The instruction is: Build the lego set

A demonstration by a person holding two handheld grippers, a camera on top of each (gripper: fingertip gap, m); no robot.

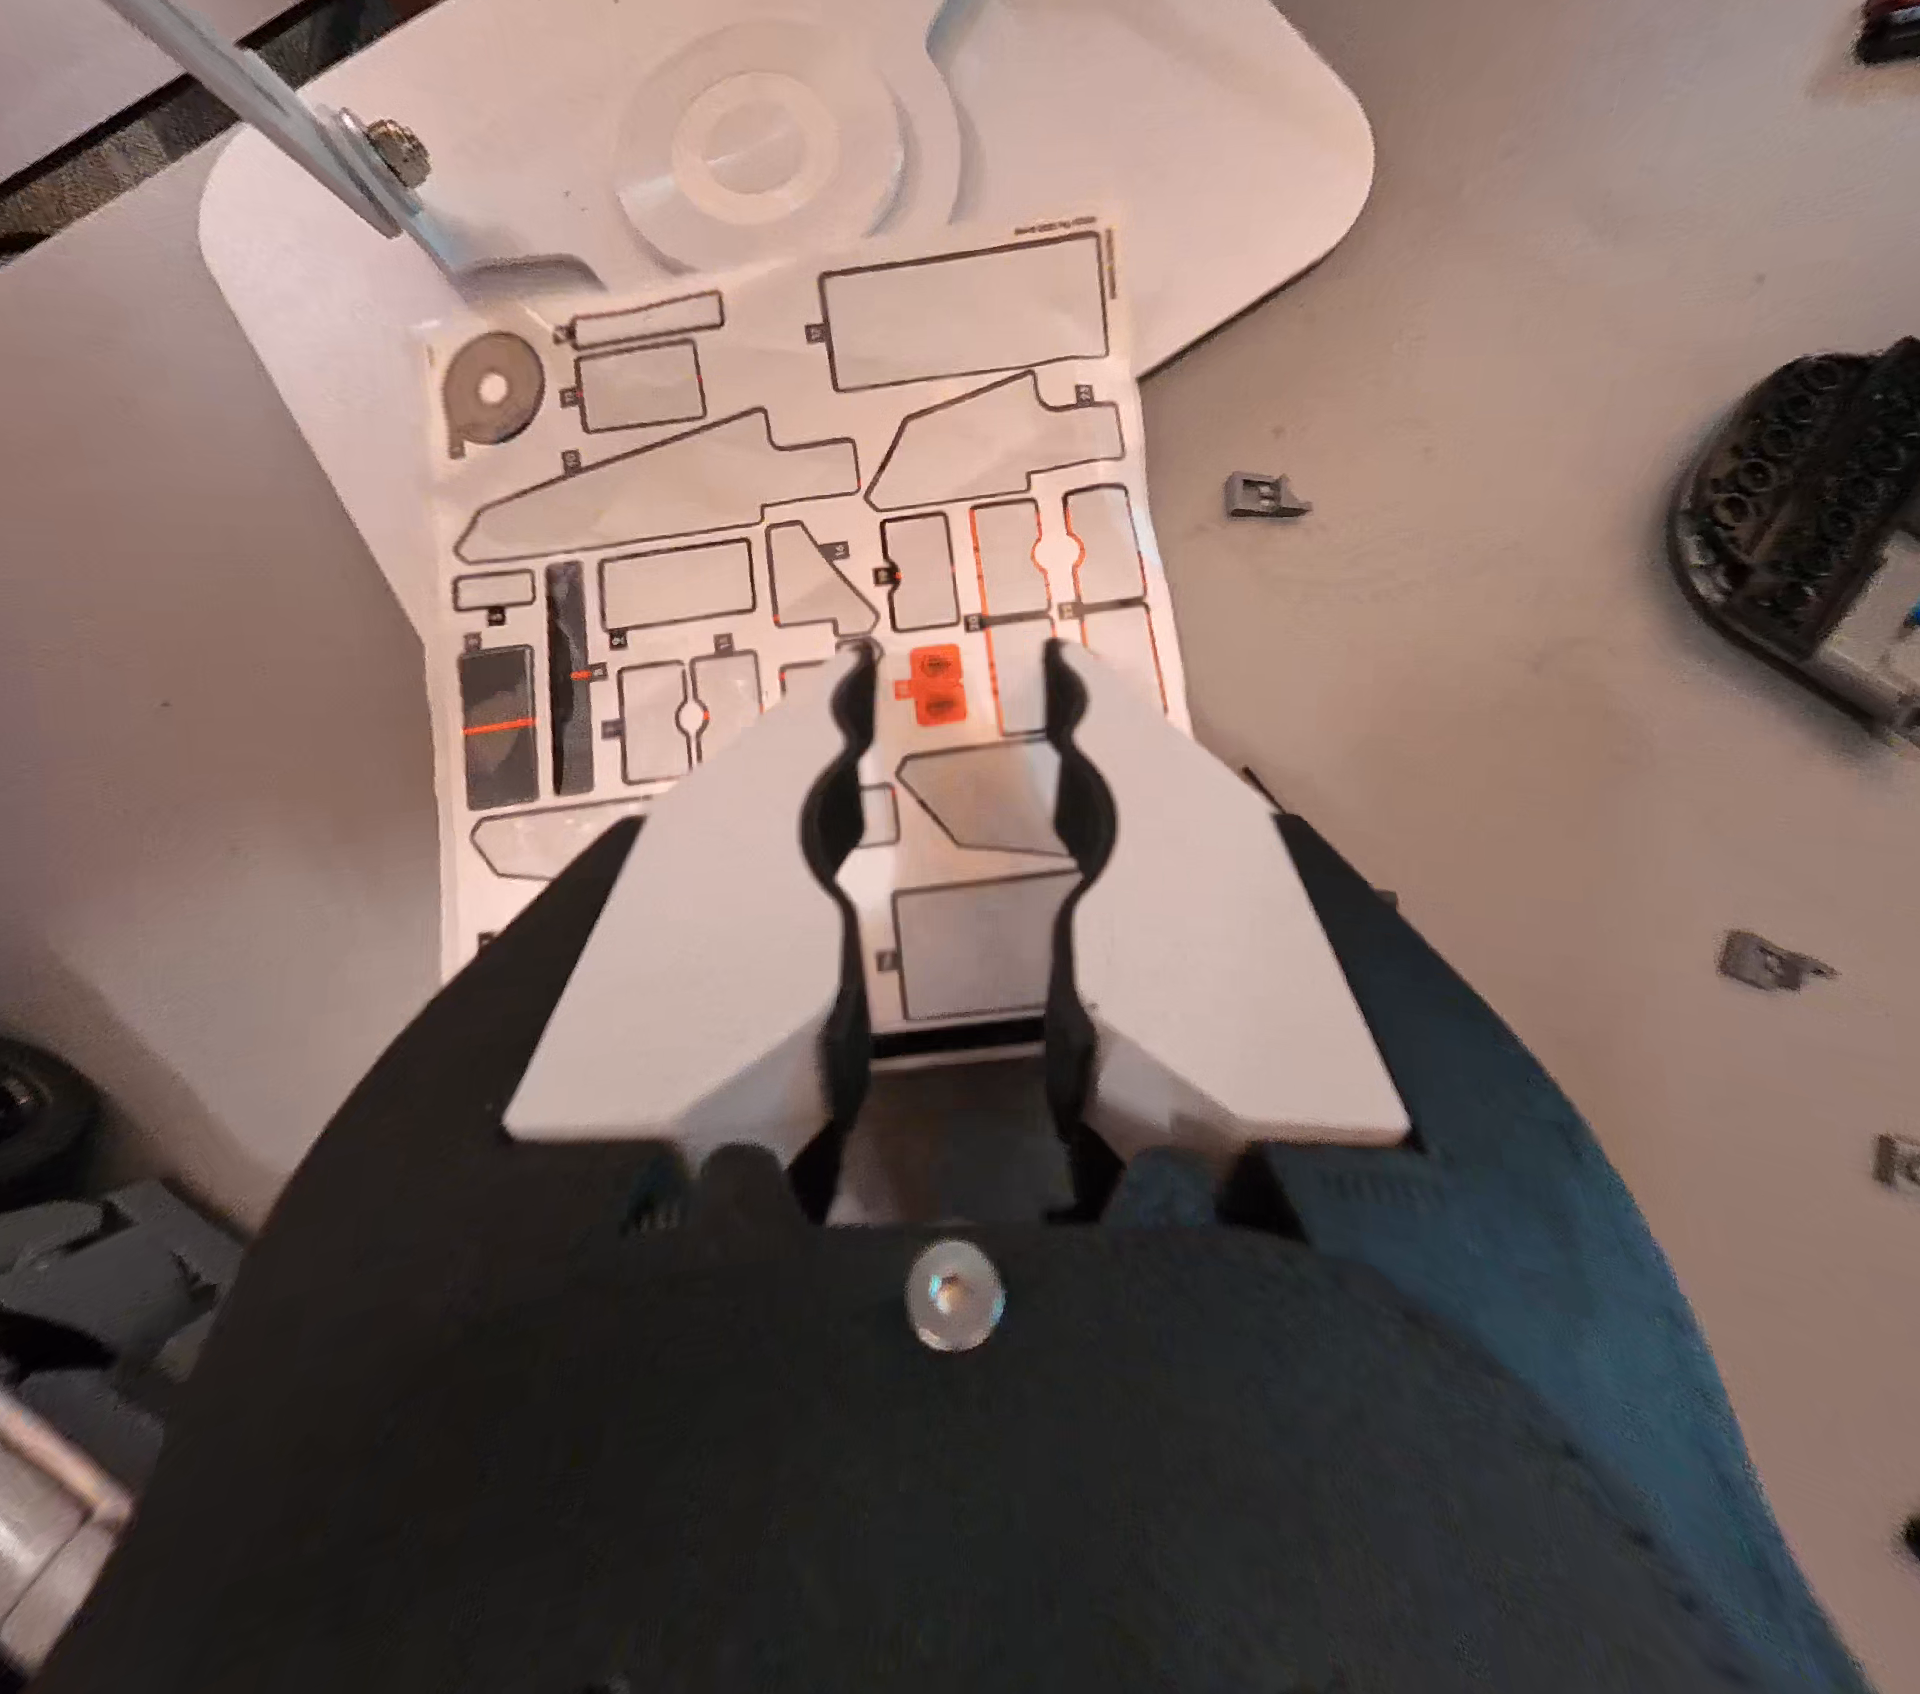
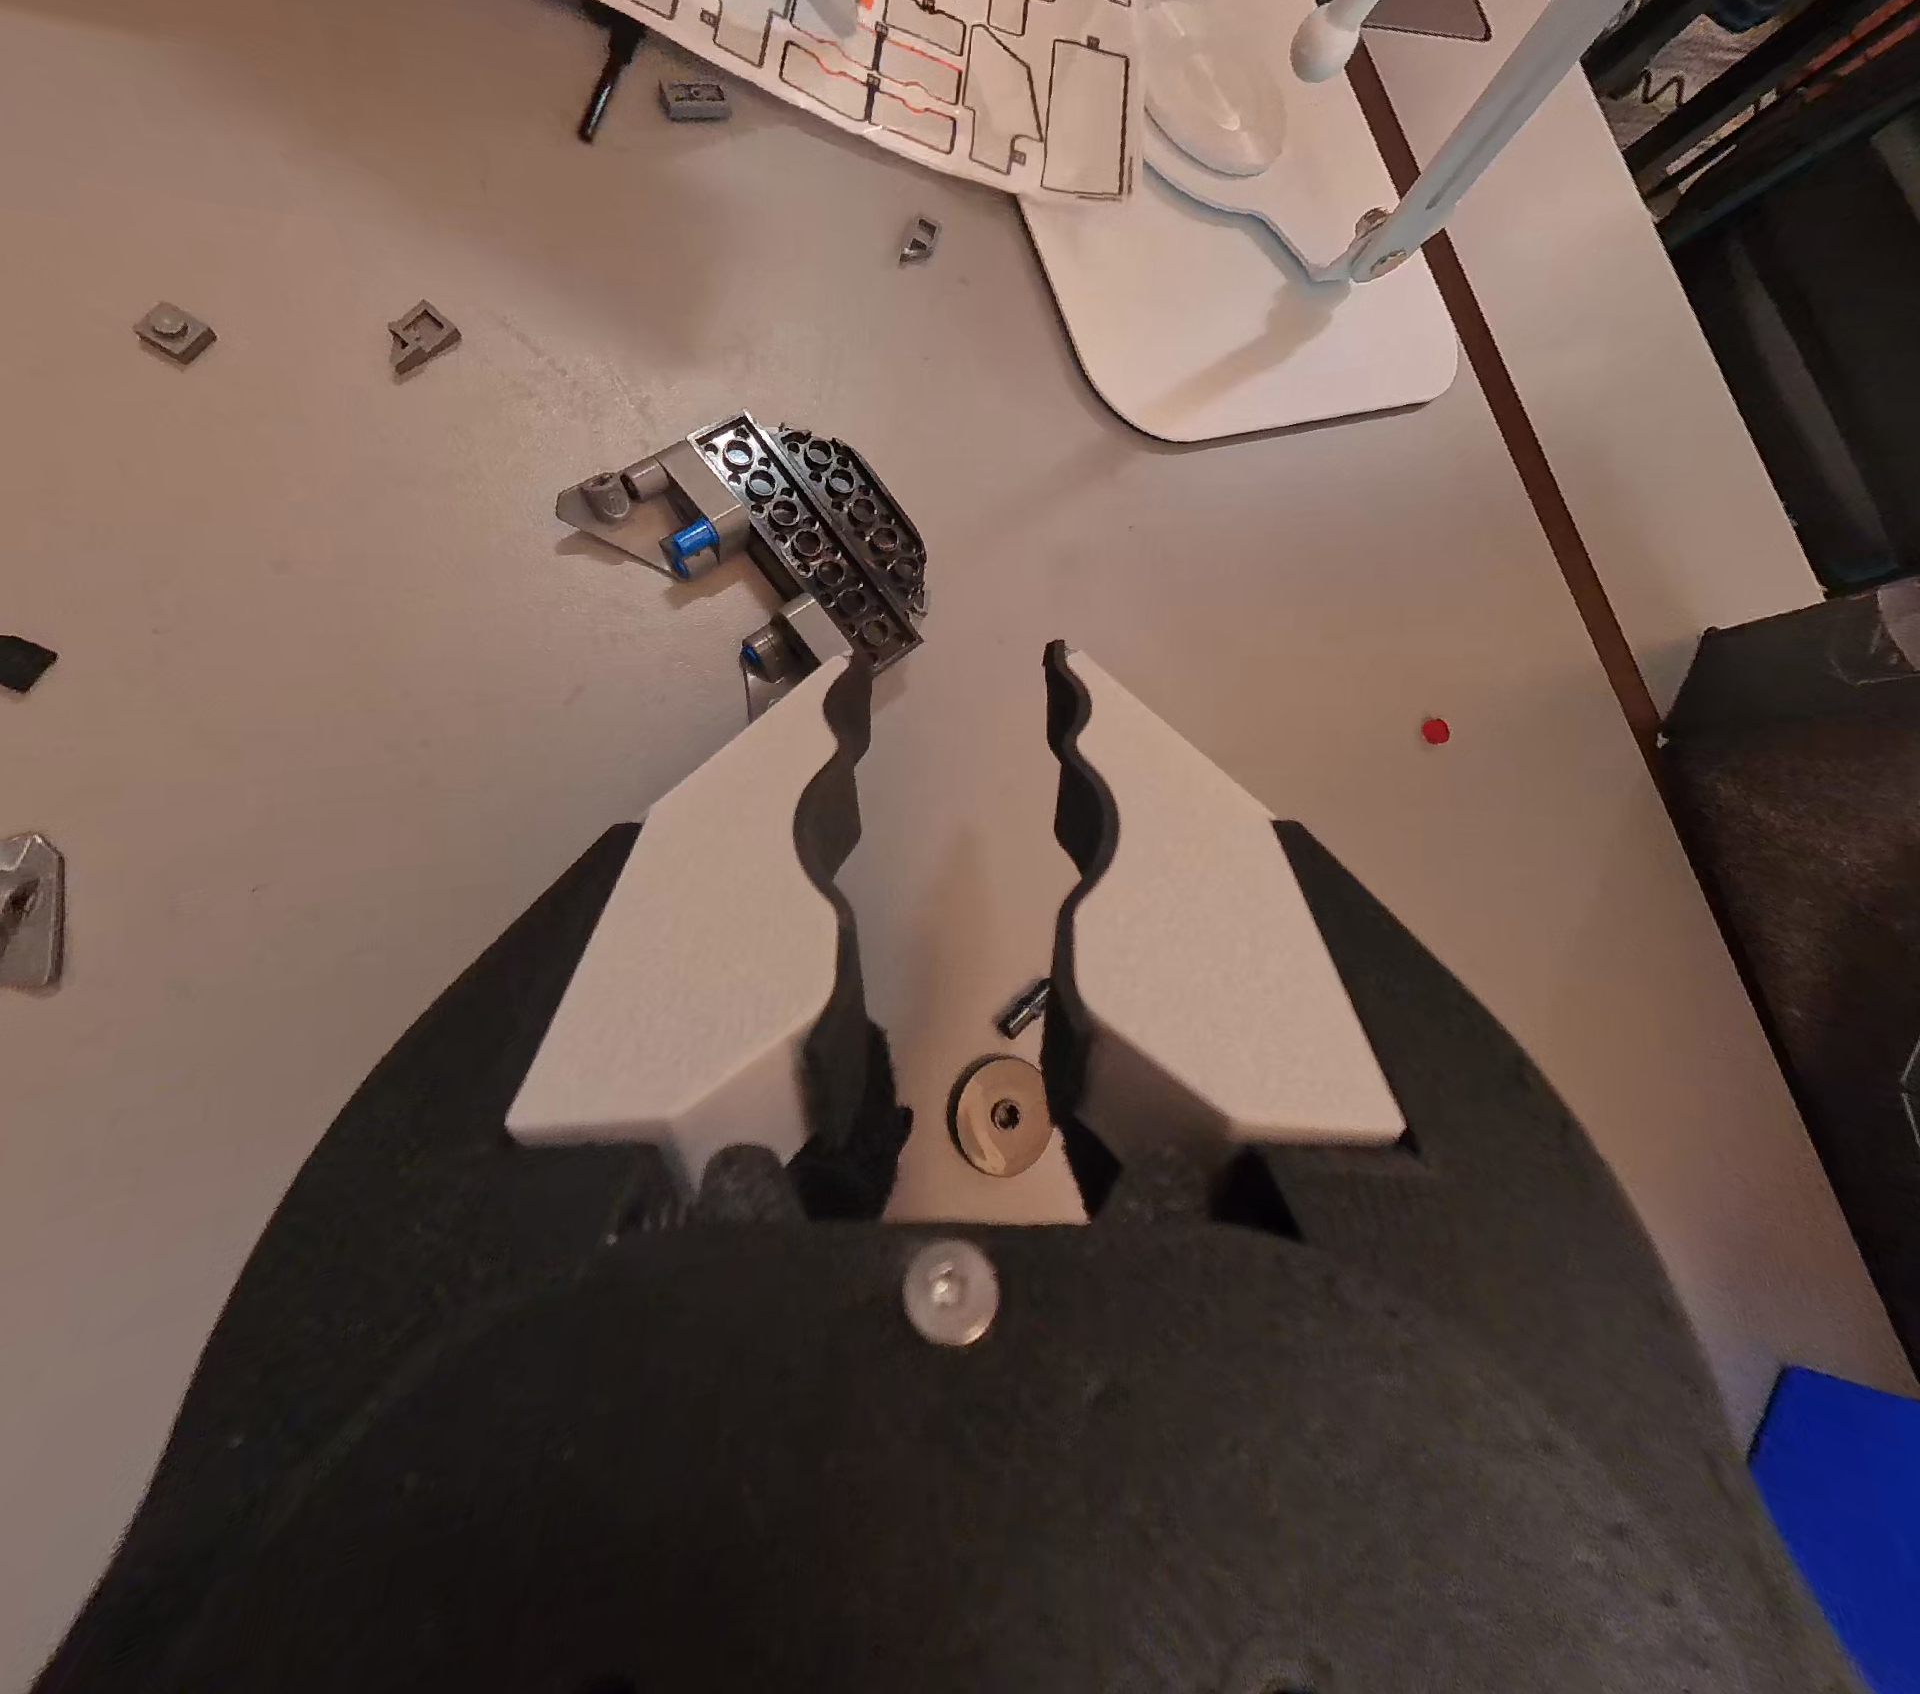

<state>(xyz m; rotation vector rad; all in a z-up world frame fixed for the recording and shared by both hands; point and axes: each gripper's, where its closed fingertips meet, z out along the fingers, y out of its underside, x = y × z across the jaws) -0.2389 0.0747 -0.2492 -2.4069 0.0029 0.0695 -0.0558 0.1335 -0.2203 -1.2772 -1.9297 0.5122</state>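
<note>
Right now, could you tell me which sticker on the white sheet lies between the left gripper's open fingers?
The small orange sticker; the surrounding ones are grey or clear.

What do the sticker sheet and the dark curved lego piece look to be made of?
Sticker sheet: thin paper backing with glossy film, going by the sheen on the outlined shapes and its lifted, curling edge in the right wrist view. Dark curved lego piece: hard moulded plastic, semi-gloss, with highlights on the round tube rims of its underside.

sticker sheet [image 1: 790, 564]: 1 | lamp base [image 1: 1195, 117]: 1 | lego assembly [image 2: 800, 543]: 1 | red stud [image 2: 1435, 731]: 1
</note>
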